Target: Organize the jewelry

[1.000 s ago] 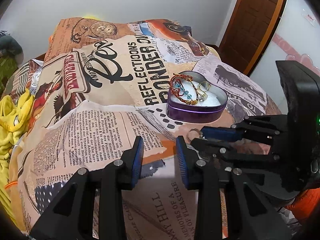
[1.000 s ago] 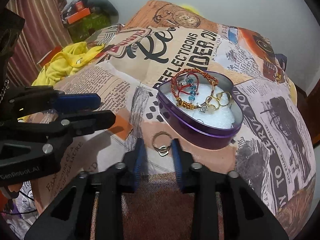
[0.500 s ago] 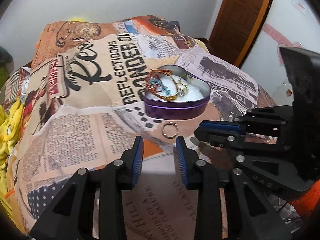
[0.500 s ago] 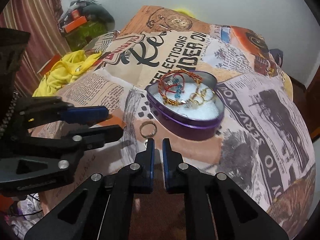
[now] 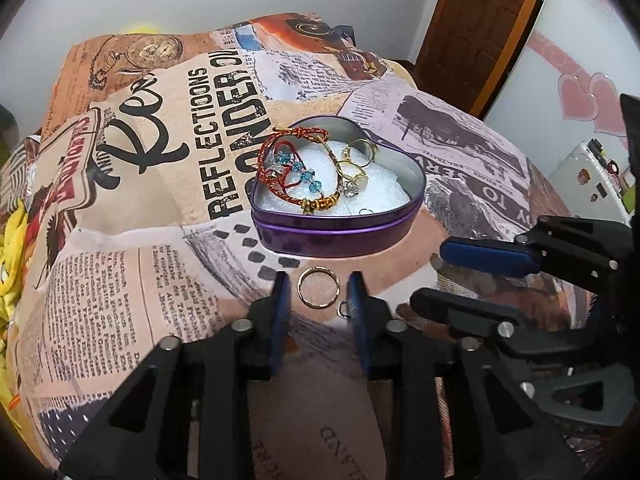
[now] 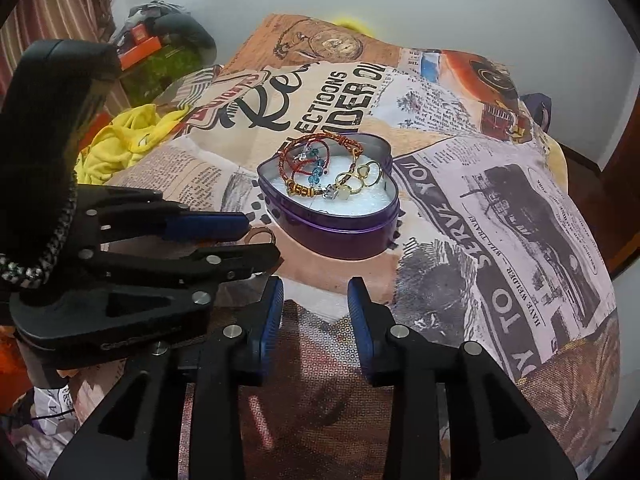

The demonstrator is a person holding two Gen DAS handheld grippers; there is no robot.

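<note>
A purple heart-shaped tin with white foam sits on the printed bedspread and holds a red beaded bracelet and gold rings. It also shows in the right wrist view. A loose gold ring lies on the cloth in front of the tin, between the tips of my open left gripper. My right gripper is open and empty, just short of the tin; in the left wrist view it is at the right. In the right wrist view the ring peeks from behind the left gripper's fingers.
The bedspread drapes over a rounded bed and falls away at the edges. Yellow cloth lies at the left. A wooden door stands at the back right, and a white wall is behind.
My left gripper has moved forward so its open fingers now straddle the loose ring. My right gripper has opened from nearly shut and shifted right of the ring.
</note>
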